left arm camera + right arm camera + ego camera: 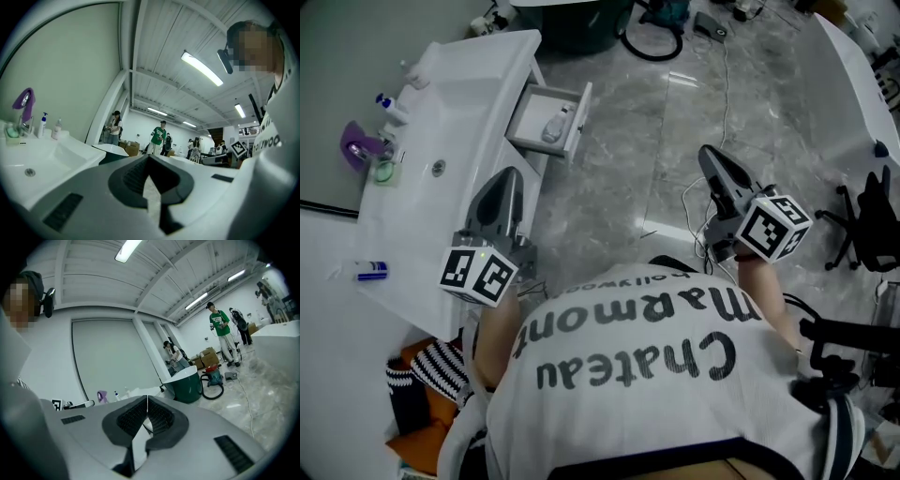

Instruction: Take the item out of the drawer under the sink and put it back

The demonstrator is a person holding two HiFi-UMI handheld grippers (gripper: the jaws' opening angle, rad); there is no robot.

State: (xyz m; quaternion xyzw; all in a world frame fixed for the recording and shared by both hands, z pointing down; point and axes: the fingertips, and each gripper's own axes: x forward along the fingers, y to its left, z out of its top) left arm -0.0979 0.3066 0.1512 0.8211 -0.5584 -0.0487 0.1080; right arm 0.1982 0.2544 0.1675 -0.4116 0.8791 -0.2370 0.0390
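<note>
While the left hand-held gripper [508,183] and the right hand-held gripper [712,161] pointed level, each had its jaws pressed together on nothing. Only the head view showed the drawer [528,114] standing open under the sink [464,122]. The bottle [554,125] lay inside it, well apart from both grippers. Only the gripper views showed the big room. They showed long lights [201,69] on a white ceiling [159,42], people [159,137] standing far off and a green tub [187,383]. The floor [628,141] was shiny grey stone with cables [712,84] on it.
</note>
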